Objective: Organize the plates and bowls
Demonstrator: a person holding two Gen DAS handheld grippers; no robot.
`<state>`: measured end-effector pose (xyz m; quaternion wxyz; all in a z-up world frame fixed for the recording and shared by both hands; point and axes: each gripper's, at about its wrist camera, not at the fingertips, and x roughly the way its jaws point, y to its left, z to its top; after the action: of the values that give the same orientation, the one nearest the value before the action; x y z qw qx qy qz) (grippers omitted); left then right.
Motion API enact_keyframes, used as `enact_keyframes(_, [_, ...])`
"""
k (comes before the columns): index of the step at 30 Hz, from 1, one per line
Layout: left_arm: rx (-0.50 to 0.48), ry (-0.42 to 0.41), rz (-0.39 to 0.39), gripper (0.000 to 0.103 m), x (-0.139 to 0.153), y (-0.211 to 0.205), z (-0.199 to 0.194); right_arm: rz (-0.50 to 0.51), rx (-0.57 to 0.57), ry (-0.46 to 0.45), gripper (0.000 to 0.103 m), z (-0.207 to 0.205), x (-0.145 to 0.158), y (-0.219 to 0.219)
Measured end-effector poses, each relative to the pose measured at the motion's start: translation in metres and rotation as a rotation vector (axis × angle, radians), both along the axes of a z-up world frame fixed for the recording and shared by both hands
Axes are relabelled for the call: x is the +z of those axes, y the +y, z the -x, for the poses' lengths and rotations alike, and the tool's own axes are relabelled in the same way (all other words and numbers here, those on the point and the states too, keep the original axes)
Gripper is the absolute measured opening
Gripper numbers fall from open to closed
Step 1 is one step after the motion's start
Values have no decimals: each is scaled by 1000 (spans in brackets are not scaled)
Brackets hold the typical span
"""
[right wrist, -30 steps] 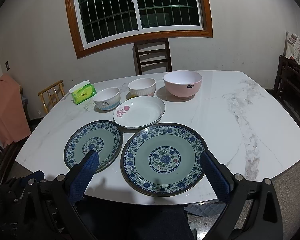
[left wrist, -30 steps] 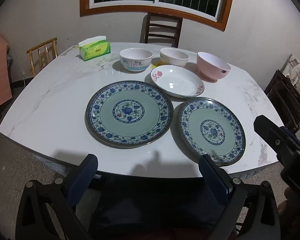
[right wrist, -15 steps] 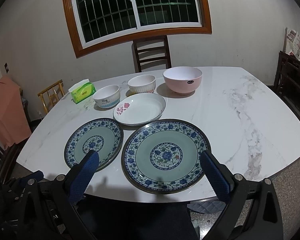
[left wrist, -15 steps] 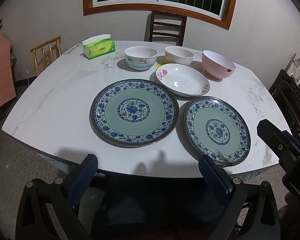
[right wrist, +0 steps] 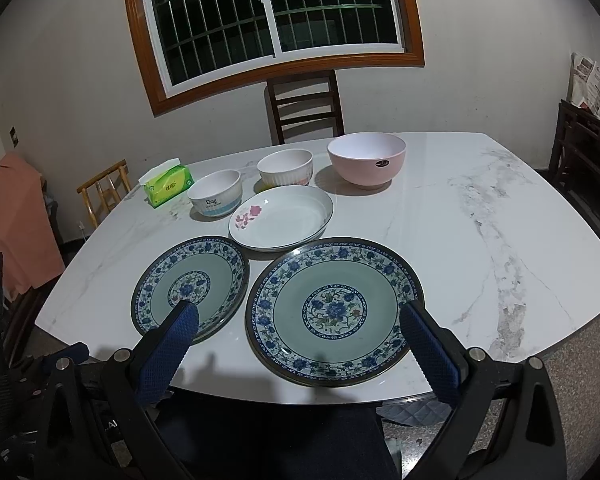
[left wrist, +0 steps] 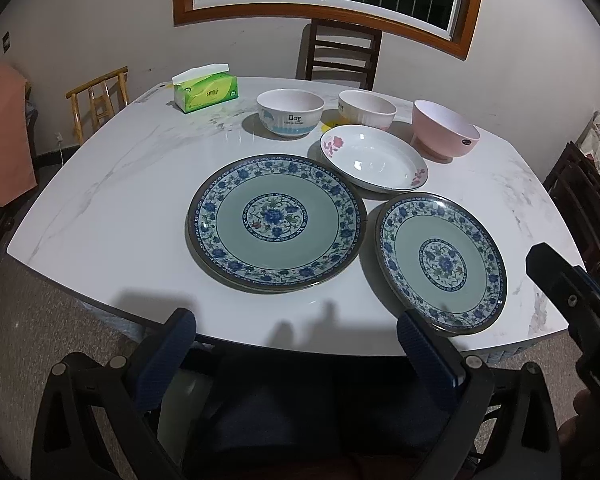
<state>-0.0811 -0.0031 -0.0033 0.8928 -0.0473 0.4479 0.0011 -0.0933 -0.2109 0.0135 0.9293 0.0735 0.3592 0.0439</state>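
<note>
Both hand-held grippers, left and right, held wide apart and empty, over the marble table's six o'clock edge; two blue floral plates lie ahead at twelve o'clock.

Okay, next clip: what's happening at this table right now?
Nothing is held yet. The left gripper and right gripper are both open, at the near edge of the marble table. Two blue floral plates, left one and right one, lie side by side, unstacked. Behind them sits a white dish with pink flowers, then three separate bowls: the Dog bowl, the ribbed bowl and the pink bowl.
</note>
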Motion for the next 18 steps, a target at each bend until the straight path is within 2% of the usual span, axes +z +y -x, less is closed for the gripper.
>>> enact_keyframes(18, [-1, 14, -11, 103, -6, 0, 0, -3, 16, 5, 100, 2, -1, 2])
